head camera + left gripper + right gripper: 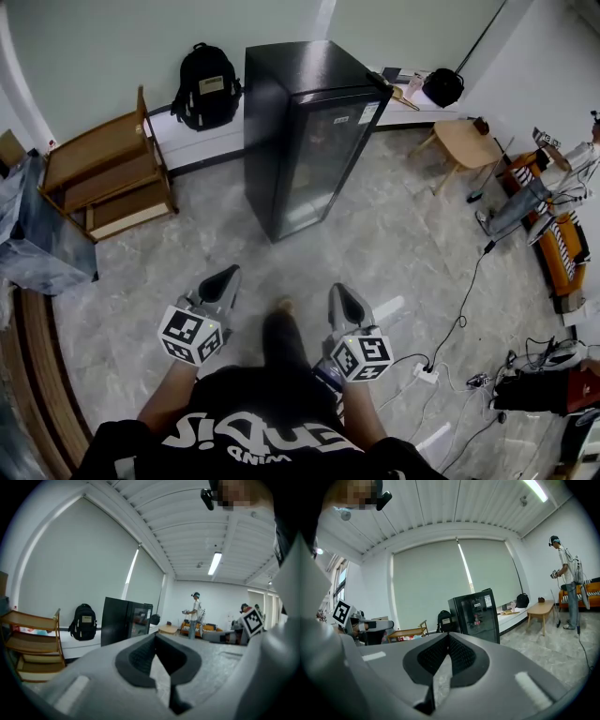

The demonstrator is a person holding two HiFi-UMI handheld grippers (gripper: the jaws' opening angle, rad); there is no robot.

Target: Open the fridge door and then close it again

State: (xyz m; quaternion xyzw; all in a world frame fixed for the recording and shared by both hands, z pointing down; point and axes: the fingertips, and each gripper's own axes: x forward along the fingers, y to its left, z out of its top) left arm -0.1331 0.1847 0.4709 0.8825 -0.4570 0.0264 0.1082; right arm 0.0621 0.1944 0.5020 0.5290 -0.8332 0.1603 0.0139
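A black fridge (309, 141) with a glass door stands shut against the far wall, well ahead of me across the floor. It also shows in the left gripper view as the fridge (124, 620) and in the right gripper view as the fridge (477, 616). My left gripper (225, 278) and right gripper (345, 295) are held side by side in front of my body, both pointing toward the fridge and far from it. The left gripper (156, 636) has its jaws together with nothing between them. The right gripper (449, 636) looks the same, pads meeting at the tip.
A wooden shelf (108, 178) stands left of the fridge. A black backpack (208, 84) sits on a low white ledge (202, 141). At the right are a small wooden table (466, 142), a person (525, 197), an orange sofa (562, 248), and cables with a power strip (427, 373).
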